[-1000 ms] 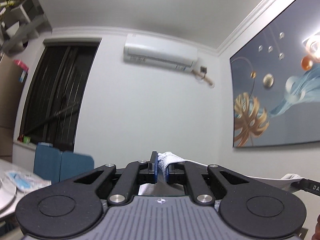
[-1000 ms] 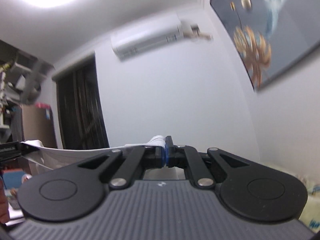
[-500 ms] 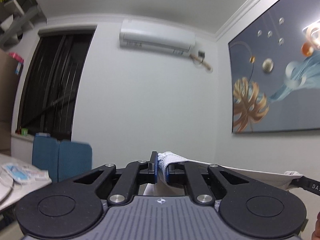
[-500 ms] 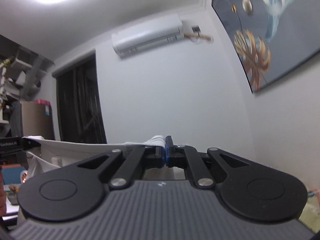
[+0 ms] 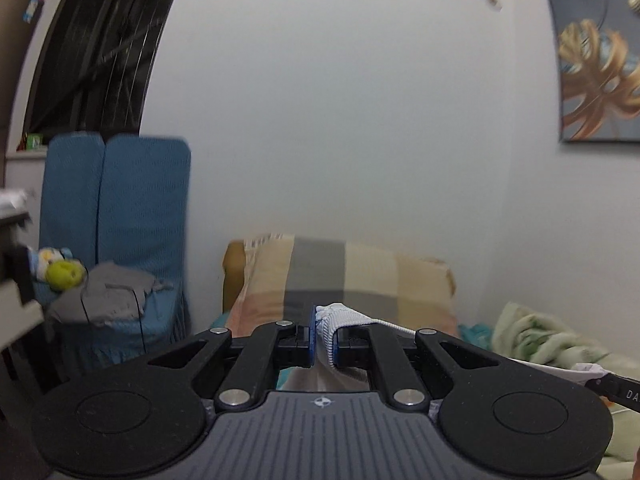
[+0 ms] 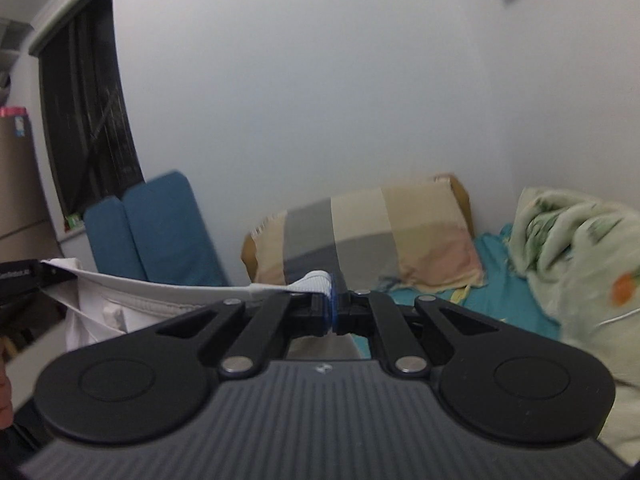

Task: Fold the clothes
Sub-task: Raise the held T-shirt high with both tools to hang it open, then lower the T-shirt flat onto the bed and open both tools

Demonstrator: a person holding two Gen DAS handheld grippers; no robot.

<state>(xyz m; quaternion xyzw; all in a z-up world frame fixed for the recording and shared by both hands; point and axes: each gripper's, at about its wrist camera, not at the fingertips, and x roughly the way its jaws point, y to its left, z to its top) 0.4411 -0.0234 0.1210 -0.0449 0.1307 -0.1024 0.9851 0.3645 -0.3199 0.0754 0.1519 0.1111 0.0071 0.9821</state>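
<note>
A white garment with a ribbed edge is stretched in the air between my two grippers. My left gripper (image 5: 323, 340) is shut on one corner of the white garment (image 5: 340, 318); its edge runs off to the right toward the other gripper's tip (image 5: 616, 388). My right gripper (image 6: 334, 310) is shut on the other corner of the garment (image 6: 160, 288), which spans left to the left gripper's tip (image 6: 24, 278) and hangs below it. Both grippers are held above a bed.
A checked pillow (image 5: 344, 272) lies at the head of a bed with a teal sheet (image 6: 504, 292). A pale green blanket (image 6: 572, 248) is bunched at the right. A blue chair (image 5: 120, 200) with grey cloth (image 5: 108, 296) stands left, by a dark window (image 5: 92, 48).
Both grippers have tilted downward: the views dropped from ceiling and air conditioner to the bed, pillow and chair. The garment stays clamped and stretched between them.
</note>
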